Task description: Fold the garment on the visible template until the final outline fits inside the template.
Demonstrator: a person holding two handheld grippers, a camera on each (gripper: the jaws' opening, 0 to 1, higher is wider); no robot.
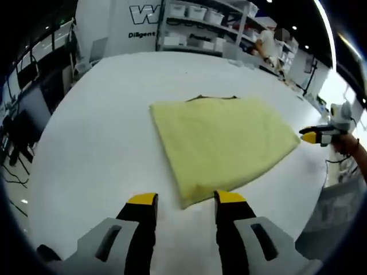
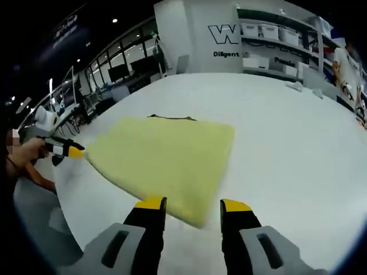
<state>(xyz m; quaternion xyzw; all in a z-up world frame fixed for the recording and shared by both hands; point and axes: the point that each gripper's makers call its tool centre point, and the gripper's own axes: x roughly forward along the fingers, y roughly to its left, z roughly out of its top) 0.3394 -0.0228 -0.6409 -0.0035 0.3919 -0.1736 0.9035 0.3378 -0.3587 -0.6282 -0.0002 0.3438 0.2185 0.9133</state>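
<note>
Yellow garment lies flat, already folded, mid-bench on the white bench; a thin dark edge pokes out at its far side, possibly the template or a collar, can't tell which. No clear template outline shows around the cloth, so I can't judge the fit. Your left gripper sits at the garment's near corner, the corner tip lying just ahead of and between the fingers, fingers spread wide, holding nothing; can't tell if the tips touch the cloth. Your right gripper is at the opposite corner, same picture: fingers wide apart, empty, cloth corner in the gap just ahead. In the left gripper view the right gripper shows at the garment's right-hand corner, tips right at the cloth edge. So you're on diagonal corners, long axis running between you, both about equally near. Likely next step: close on both corners and fold across, or stop if it fits. Shelving and a person stand well behind the bench.
</note>
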